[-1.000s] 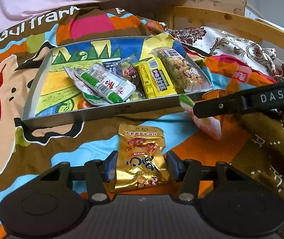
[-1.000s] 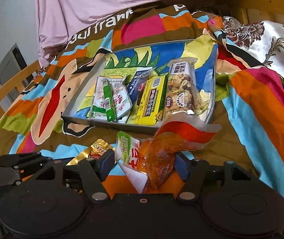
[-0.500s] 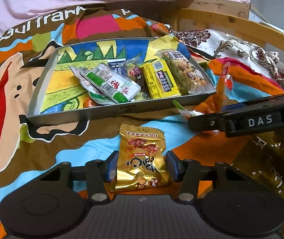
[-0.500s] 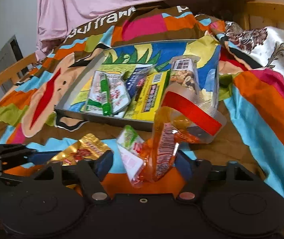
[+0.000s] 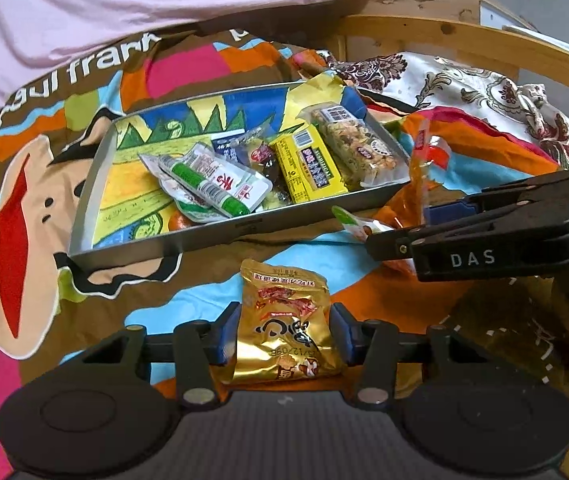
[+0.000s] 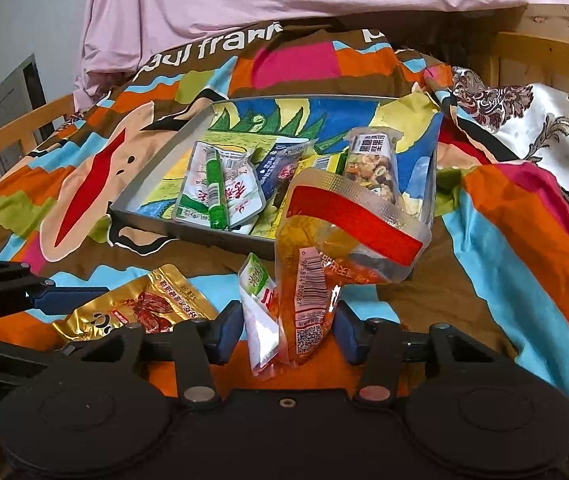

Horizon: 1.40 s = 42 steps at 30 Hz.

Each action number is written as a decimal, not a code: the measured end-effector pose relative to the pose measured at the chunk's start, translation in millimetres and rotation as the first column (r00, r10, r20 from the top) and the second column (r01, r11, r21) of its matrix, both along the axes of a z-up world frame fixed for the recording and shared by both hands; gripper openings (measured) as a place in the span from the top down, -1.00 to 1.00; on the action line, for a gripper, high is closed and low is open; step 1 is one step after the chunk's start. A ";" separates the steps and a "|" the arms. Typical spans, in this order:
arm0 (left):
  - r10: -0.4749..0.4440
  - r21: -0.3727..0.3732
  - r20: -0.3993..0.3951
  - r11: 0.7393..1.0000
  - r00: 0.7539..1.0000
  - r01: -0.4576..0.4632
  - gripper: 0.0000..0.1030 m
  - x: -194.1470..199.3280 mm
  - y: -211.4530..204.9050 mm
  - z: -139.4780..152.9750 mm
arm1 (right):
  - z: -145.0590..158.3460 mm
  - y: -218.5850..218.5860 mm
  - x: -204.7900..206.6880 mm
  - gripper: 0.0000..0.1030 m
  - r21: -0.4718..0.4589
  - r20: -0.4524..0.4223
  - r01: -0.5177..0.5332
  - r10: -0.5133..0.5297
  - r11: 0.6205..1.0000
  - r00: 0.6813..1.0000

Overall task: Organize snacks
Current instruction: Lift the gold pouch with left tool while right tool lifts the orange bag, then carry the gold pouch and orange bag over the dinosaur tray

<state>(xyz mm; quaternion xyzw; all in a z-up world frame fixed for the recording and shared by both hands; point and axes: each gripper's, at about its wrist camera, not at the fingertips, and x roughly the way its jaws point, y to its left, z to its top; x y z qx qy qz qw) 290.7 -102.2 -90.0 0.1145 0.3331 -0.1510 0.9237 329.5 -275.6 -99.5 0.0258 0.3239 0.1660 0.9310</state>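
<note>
A gold snack packet (image 5: 284, 320) lies flat on the cartoon bedspread between the pads of my left gripper (image 5: 284, 338). Its jaws are closing and both pads touch the packet's sides. To the right, my right gripper (image 6: 288, 332) has its jaws closing on an orange snack packet (image 6: 316, 272), which stands upright with its red-banded top flopped over. A small green-and-white packet (image 6: 260, 292) is caught beside it between the same pads. Just beyond both stands the grey tray (image 5: 204, 236), holding a green stick snack (image 5: 204, 184), a yellow bar (image 5: 308, 164) and a nut bar (image 5: 356, 144).
A pink sheet (image 5: 164, 8) is bunched at the far side of the bed. The wooden bed frame (image 5: 464, 36) runs along the back right, with a floral cloth (image 5: 484, 92) heaped below it. The tray's left half (image 5: 132, 176) holds no snacks.
The right gripper's fingers have closed in on the orange packet, which rose from lying flat to standing upright. The left gripper's pads drew slightly closer to the gold packet, which has stayed put.
</note>
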 end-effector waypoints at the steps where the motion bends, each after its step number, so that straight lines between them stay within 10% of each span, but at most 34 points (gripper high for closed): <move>1: -0.002 0.008 0.003 1.000 1.000 0.002 0.00 -1.7 -1.2 1.6 | 1.0 0.2 -1.2 0.02 -0.001 0.003 -0.001 0.001 1.000 1.000; 26: 0.084 -0.016 0.159 0.996 0.984 -0.082 0.01 1.2 1.0 56.8 | 30.6 -11.0 -14.1 0.03 0.051 0.170 0.016 -0.024 0.999 0.985; 42: 0.229 -0.101 0.253 0.973 0.940 -0.210 0.01 72.0 45.4 77.2 | 53.6 4.9 64.1 0.03 0.135 0.368 0.006 -0.056 0.991 0.928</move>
